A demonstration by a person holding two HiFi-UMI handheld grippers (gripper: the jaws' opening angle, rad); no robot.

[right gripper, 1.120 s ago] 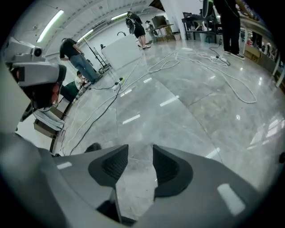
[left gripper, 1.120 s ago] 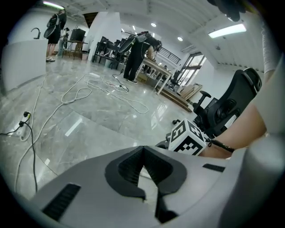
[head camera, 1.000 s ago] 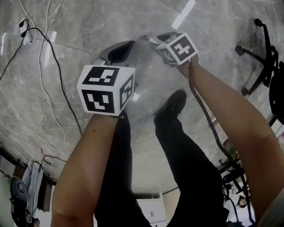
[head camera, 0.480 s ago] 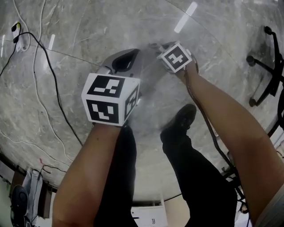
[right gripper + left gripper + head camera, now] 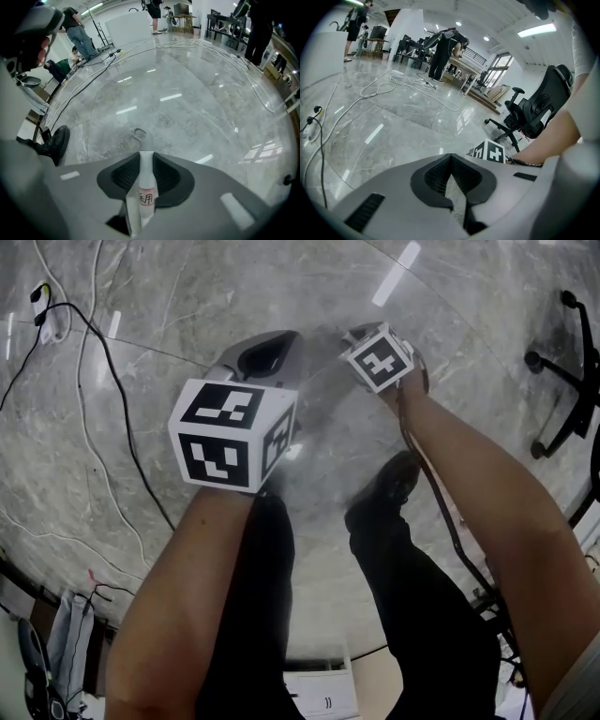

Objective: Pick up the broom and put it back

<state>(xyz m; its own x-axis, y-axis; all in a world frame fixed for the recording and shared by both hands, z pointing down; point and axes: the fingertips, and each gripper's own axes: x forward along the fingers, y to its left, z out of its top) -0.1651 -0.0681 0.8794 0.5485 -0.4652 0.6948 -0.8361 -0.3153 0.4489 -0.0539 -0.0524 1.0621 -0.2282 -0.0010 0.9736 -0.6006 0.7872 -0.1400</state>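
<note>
The broom shows only as its pale handle (image 5: 146, 164), with a hanging loop (image 5: 139, 134) at its end and a small label, lying over the grey marble floor. In the right gripper view the handle runs straight between the black pads of my right gripper (image 5: 146, 157). Its jaws are closing, and the pads sit against both sides of the handle. In the head view only its marker cube (image 5: 378, 355) is plain, pointing steeply down. My left gripper (image 5: 451, 157) hangs beside it to the left, tips together with nothing between them, and appears in the head view as well (image 5: 267, 352).
White and black cables (image 5: 103, 381) trail over the floor at the left. An office chair's base (image 5: 562, 381) stands at the right. The person's black shoe (image 5: 394, 479) is planted just below the right gripper. People (image 5: 443, 51) and desks stand far off.
Both hands have sunk toward the floor since the earliest frame, the right one tipping more steeply down. Over the last half second they barely shifted.
</note>
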